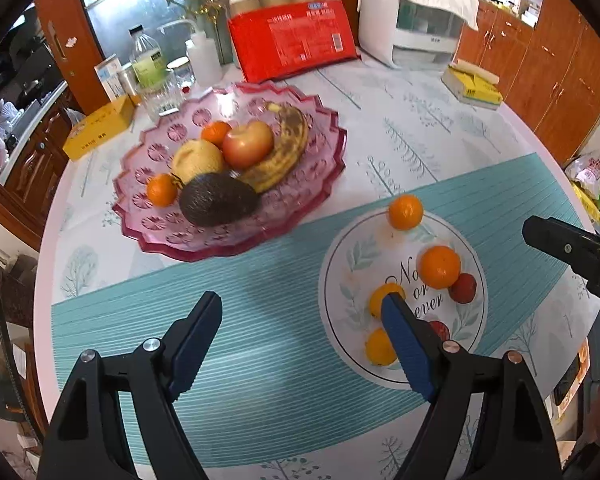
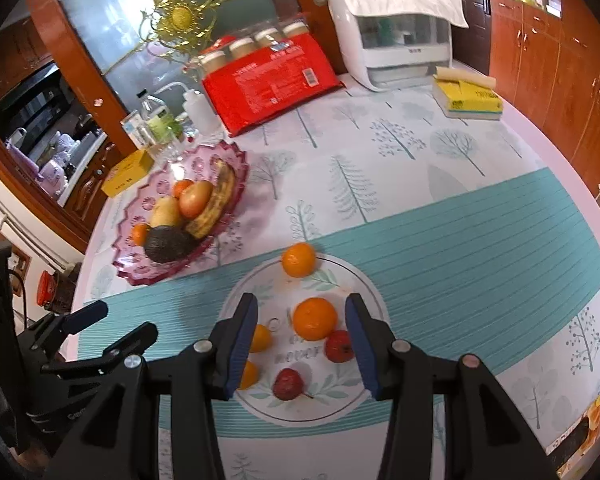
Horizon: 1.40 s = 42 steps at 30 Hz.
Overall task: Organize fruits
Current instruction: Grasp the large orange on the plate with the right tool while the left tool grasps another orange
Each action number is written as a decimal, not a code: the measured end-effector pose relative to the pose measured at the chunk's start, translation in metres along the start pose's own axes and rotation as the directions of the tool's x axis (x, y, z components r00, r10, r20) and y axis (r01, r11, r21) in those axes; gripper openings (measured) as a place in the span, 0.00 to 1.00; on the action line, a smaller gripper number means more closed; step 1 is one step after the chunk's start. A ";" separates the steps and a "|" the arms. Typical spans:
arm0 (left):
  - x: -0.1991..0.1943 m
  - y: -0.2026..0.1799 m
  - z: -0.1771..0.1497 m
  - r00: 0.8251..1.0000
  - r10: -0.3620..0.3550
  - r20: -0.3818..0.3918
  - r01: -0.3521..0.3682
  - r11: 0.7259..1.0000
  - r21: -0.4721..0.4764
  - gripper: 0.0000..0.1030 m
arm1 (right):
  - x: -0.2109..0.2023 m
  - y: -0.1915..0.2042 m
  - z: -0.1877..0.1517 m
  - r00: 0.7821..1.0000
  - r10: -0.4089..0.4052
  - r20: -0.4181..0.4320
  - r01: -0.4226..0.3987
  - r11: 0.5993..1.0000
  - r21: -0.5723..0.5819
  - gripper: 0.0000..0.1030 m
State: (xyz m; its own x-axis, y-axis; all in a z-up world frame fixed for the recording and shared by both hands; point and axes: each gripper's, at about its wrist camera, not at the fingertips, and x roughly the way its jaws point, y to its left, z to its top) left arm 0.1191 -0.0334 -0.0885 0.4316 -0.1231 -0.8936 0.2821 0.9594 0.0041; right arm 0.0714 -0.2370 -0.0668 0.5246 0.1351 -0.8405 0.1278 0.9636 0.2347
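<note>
A pink glass fruit plate (image 1: 324, 148) (image 2: 236, 168) holds an avocado (image 1: 216, 199), an apple (image 1: 247, 144), a banana (image 1: 288, 148), a pear and two small oranges. A white round mat (image 1: 348, 280) (image 2: 364, 280) carries several oranges and two small red fruits. The largest orange (image 1: 439, 266) (image 2: 314, 318) lies mid-mat. My left gripper (image 1: 300, 328) is open and empty above the teal runner, left of the mat. My right gripper (image 2: 302, 340) is open and hovers over the mat, its fingers either side of the largest orange.
At the table's back stand a red pack of jars (image 1: 292, 36), a white appliance (image 1: 412, 20), a yellow sponge pack (image 1: 474, 86), bottles and a glass (image 1: 156, 80), and a yellow box (image 1: 100, 126). The round table's edge curves near both grippers.
</note>
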 end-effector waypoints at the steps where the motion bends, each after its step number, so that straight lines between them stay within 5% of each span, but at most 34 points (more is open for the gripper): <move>1: 0.002 -0.001 0.000 1.000 0.000 -0.005 0.000 1.000 0.000 0.78 | 0.004 -0.004 -0.001 1.000 -0.005 -0.009 0.005 1.000 0.001 0.45; 10: 0.029 -0.022 0.013 0.999 -0.007 -0.047 0.008 1.000 0.014 0.78 | 0.044 -0.023 -0.016 0.992 0.002 -0.125 -0.006 0.999 -0.032 0.45; 25: 0.057 -0.047 0.049 0.997 -0.029 -0.071 0.030 1.000 0.009 0.78 | 0.109 -0.002 -0.015 0.966 0.065 -0.251 -0.120 0.970 -0.212 0.45; 30: 0.069 -0.052 0.059 0.996 -0.035 -0.088 0.035 0.999 -0.010 0.78 | 0.118 -0.006 -0.012 0.973 0.059 -0.223 -0.116 0.961 -0.251 0.47; 42: 0.100 -0.069 0.076 0.991 -0.046 -0.129 0.042 0.999 -0.034 0.78 | 0.128 -0.008 -0.015 0.948 0.137 -0.287 -0.217 0.938 -0.270 0.44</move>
State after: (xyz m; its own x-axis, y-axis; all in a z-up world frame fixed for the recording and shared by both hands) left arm 0.2078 -0.1313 -0.1438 0.3037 -0.1334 -0.9434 0.2711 0.9613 -0.0486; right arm 0.1245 -0.2238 -0.1836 0.2736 0.3261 -0.9049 -0.2212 0.9369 0.2708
